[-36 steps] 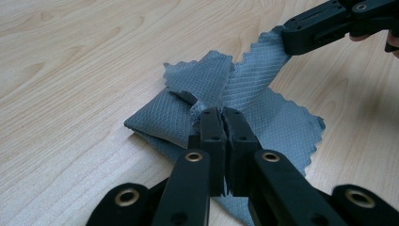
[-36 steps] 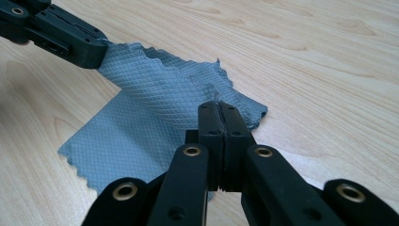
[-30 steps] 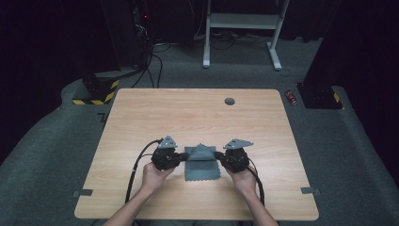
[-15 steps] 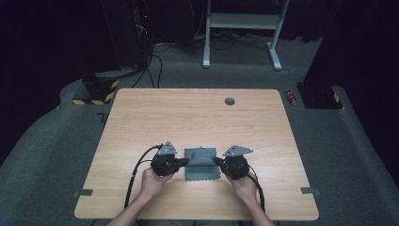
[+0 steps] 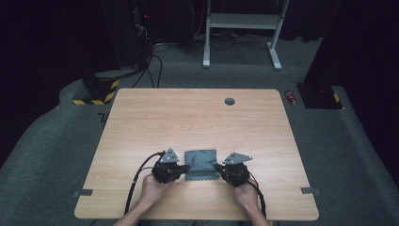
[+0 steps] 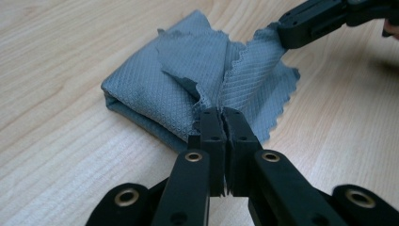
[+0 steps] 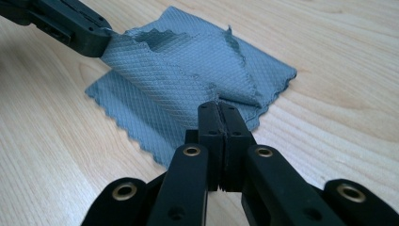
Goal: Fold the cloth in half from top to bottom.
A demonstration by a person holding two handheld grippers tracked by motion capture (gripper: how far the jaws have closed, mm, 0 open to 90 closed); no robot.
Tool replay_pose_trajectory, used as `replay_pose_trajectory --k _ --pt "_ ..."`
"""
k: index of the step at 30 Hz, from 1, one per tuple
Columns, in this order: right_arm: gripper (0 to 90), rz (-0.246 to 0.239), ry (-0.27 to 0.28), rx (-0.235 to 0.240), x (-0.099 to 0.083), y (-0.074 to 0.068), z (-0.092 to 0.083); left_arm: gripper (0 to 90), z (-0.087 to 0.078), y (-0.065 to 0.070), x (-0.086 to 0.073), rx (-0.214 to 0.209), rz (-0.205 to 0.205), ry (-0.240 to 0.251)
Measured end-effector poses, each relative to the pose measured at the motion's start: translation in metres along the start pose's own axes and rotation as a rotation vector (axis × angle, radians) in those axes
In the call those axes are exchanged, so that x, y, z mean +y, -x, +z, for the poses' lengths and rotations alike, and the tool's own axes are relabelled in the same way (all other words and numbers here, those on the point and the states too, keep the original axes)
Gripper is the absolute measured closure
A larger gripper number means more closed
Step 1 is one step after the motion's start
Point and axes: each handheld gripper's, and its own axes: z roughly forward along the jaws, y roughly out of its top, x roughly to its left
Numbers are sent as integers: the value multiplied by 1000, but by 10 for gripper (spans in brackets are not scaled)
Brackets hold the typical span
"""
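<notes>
A grey-blue waffle-weave cloth [image 5: 201,165] with scalloped edges lies folded on the wooden table [image 5: 197,117] near its front edge. My left gripper [image 5: 187,167] is shut on the cloth's left near corner, seen close up in the left gripper view [image 6: 221,112]. My right gripper [image 5: 217,166] is shut on the right near corner, seen close up in the right gripper view [image 7: 219,106]. Both pinch the top layer and hold it slightly off the lower layer. The cloth [image 6: 188,80] bunches at a fold on its far side. Each gripper view also shows the other gripper's black jaws on the cloth [image 7: 188,70].
A round dark grommet [image 5: 229,101] sits near the table's far edge. Black cables [image 5: 141,174] trail from the grippers toward the front edge. Beyond the table stand a white desk frame [image 5: 240,28] and dark equipment on grey carpet. A red can [image 5: 291,97] lies on the floor at right.
Both grippers have drawn the cloth's near corners toward the front edge of the table and slightly down. The cloth now lies flatter and more squarely folded.
</notes>
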Motion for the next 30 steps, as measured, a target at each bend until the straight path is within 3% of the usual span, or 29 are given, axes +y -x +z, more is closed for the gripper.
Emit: replay_pose_trajectory --k 7,12,19,24,30 --pt "886 -24 -37 -7 -12 -4 4 875 7 6 -11 0 0 -22" --pt "801 9 -47 16 -18 -2 4 851 7 7 -17 -5 -12 -19" --pt "728 46 37 35 10 3 -4 805 9 10 -19 -6 -14 -19" --pt "699 76 -10 30 33 9 20 765 8 12 -20 -6 -17 -16" --pt "659 117 -78 27 44 17 52 735 6 14 -22 -13 -25 -19"
